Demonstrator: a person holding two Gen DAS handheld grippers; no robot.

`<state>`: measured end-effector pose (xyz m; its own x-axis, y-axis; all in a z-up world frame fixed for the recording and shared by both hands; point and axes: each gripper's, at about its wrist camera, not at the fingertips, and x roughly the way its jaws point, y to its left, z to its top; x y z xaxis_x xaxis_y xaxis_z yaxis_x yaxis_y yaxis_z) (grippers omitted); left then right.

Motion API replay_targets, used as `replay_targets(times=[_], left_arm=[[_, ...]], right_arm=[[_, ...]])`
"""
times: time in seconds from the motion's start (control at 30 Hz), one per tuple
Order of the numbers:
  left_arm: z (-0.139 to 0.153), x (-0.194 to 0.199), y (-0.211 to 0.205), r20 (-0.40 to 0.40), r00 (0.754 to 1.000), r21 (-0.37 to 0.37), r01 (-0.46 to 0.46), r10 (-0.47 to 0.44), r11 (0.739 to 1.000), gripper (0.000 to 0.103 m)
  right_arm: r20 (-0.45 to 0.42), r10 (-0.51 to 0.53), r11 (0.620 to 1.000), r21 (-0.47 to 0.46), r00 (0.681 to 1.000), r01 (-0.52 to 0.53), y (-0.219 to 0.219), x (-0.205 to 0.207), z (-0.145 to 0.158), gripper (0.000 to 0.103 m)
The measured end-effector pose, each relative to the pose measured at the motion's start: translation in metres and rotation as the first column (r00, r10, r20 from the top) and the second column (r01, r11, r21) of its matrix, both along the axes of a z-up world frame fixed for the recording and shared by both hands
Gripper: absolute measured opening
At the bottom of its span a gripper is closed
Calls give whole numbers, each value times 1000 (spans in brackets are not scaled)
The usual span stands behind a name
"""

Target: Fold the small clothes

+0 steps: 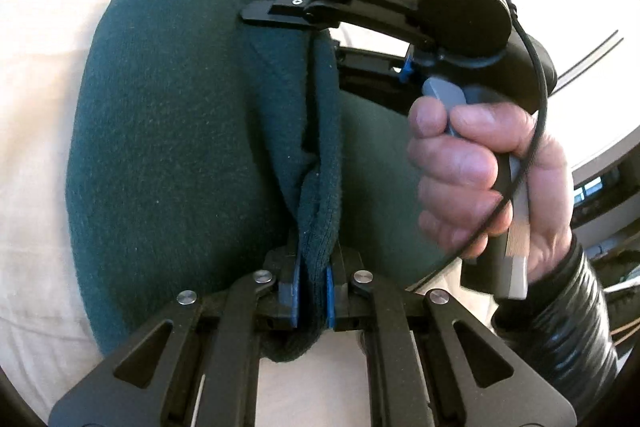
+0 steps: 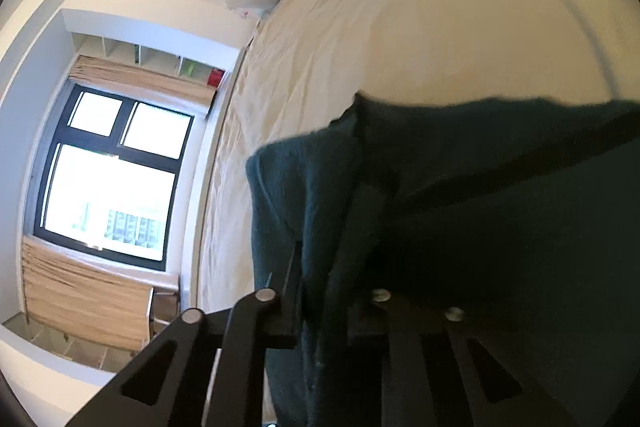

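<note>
Black right gripper handle reads "DAS".

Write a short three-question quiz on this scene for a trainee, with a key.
1. True or false: the left gripper is shut on the dark green fleece garment.
2. What surface does the garment lie on? A) a wooden floor B) a cream bedsheet C) a glass table
3. Fill in: in the left wrist view, the person's hand holds the handle of the right ______.

Key
1. True: folded cloth is pinched between its blue pads.
2. B
3. gripper; it is also shut on the garment's edge.
</note>
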<state>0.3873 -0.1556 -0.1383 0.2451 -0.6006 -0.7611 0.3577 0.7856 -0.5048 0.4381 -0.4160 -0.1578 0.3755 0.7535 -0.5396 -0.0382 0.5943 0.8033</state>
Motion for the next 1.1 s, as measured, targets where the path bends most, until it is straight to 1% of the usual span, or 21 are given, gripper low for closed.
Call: replay_targets(times=[0.1,0.17,0.33,0.37,0.4,0.43,0.5,0.53,0.6,0.63,0.67,0.73,0.77,0.8,0.83,0.87,0.9,0.93,1.03,1.07,1.1], left_arm=[[3,-5,-12,0,1000,-3,20,-20,1000,8],[7,-1,-17,10,999,-8,41,-41,999,7],[15,2,-54,51,993,-13,103,-102,995,8],[17,0,-61,54,992,-19,111,-110,994,10],[17,0,-68,49,991,-31,124,-123,992,11],[17,-2,-70,44,990,-39,135,-133,990,12],[11,-9,-70,30,988,-35,153,-152,988,17],[12,-15,-68,27,987,-32,161,-160,987,21],[14,-25,-51,29,986,-44,165,-164,985,29],[16,-29,-40,36,986,-57,164,-162,985,39],[20,-33,-27,45,987,-70,155,-152,985,54],[29,-39,5,81,992,-108,107,-99,988,58],[33,-36,17,97,992,-120,89,-77,989,58],[38,-29,35,112,993,-132,59,-44,990,58],[38,-20,51,123,992,-145,30,-12,989,59],[38,-13,62,126,992,-151,-4,24,988,64],[34,-4,72,107,993,-139,-41,56,989,64],[31,3,77,93,994,-127,-53,65,990,64],[22,12,73,98,993,-104,-50,60,993,64],[22,14,63,93,994,-91,-46,54,995,64],[23,14,62,87,995,-88,-45,53,995,64]], right_arm=[[23,6,998,-65,1000,-4,-14,-3,11,13],[33,-3,996,-89,999,6,-31,-6,18,13],[42,-45,993,-107,998,49,-72,-8,26,13],[40,-58,993,-105,997,62,-82,-8,24,13],[31,-77,992,-97,997,80,-94,-9,20,13],[2,-89,993,-80,996,89,-105,-9,11,13],[-48,-108,992,-78,993,104,-117,-12,-9,13],[-72,-123,990,-74,990,117,-125,-16,-22,13],[-93,-153,988,-1,984,153,-134,-21,-36,16],[-99,-167,985,28,981,171,-137,-24,-39,17],[-106,-177,982,50,979,183,-139,-29,-41,22],[-107,-167,981,85,980,176,-139,-38,-36,35],[-91,-165,980,95,982,173,-137,-46,-31,48],[-74,-167,981,89,983,173,-134,-53,-26,55],[-54,-154,984,81,987,158,-128,-62,-22,57],[-49,-140,987,72,989,143,-121,-64,-20,61],[-55,-124,991,43,991,127,-112,-68,-21,61],[-60,-119,993,14,991,120,-104,-71,-22,61],[-34,-110,992,-61,993,108,-89,-76,-22,59],[-38,-114,991,-70,993,111,-88,-73,-22,51],[-52,-126,989,-86,991,121,-91,-73,-24,34]])
